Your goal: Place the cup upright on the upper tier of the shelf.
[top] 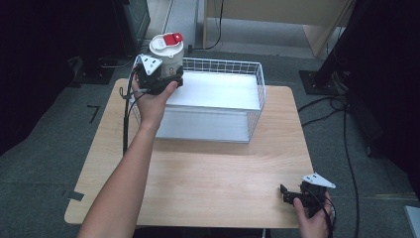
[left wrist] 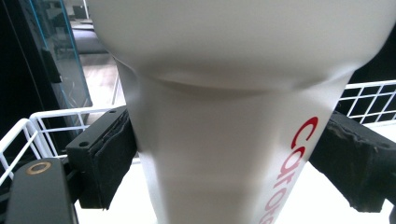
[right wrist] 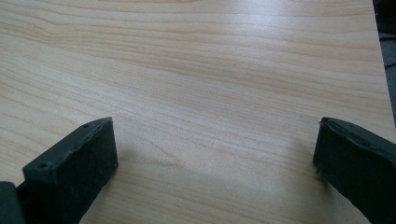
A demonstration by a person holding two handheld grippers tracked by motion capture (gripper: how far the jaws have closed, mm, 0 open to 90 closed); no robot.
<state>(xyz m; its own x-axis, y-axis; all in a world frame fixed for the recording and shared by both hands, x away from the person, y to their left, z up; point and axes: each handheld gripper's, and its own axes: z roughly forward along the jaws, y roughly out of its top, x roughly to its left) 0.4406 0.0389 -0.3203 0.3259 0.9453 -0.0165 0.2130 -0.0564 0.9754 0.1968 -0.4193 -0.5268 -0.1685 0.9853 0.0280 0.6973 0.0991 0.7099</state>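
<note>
Table: pale wood table, a white wire basket at its far side.
Left gripper: fingers clamped on a white cup with a red-tabbed lid, held over the basket's left far corner.
Right gripper: fingers apart, low over the near right corner.

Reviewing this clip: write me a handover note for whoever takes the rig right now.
Left gripper: shut on the white cup, red-tab lid on, held over the wire basket's left rear corner.
Right gripper: open, idle over the bare table at its near right corner.
Done: cup gripped and brought to the basket.
Left, probably: lower the cup into the basket, release, withdraw. Whether it already touches the basket floor is unclear.
</note>
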